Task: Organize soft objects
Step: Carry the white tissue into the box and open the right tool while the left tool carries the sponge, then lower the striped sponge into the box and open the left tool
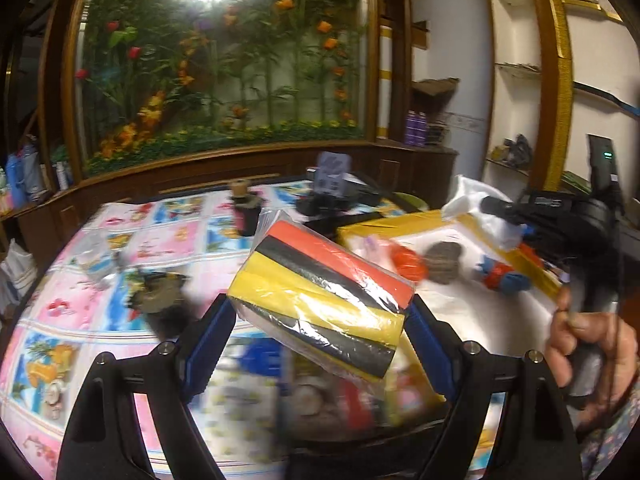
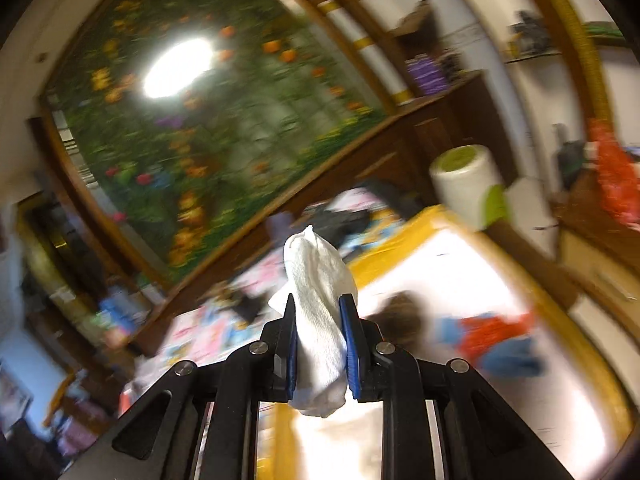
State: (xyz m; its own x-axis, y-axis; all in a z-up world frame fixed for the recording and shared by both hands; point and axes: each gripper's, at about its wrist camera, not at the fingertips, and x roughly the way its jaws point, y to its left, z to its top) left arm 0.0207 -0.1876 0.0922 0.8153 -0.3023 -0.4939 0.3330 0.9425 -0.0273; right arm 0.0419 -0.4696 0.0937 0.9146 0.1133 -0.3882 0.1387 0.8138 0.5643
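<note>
My left gripper [image 1: 320, 305] is shut on a plastic-wrapped sponge pack [image 1: 320, 280] striped red, black and yellow, held tilted above the table, its blue pads on both sides. My right gripper [image 2: 319, 301] is shut on a crumpled white cloth [image 2: 316, 264] that sticks up between the pads. Below and to the right of it lies a yellow-rimmed box [image 2: 400, 246] with a white lining. In the left wrist view the box [image 1: 384, 226] holds a brown plush [image 1: 442, 260], a red item [image 1: 408, 265] and a red-and-blue toy [image 1: 502, 276].
A cartoon-patterned cloth [image 1: 160, 240] covers the table. Small dark objects [image 1: 160, 300] and a spool on a black stand [image 1: 245, 208] sit on it. A black device [image 1: 332, 196] stands at the back. A paper roll [image 2: 468, 184] stands beyond the box. A hand [image 1: 588, 332] holds the right gripper's handle.
</note>
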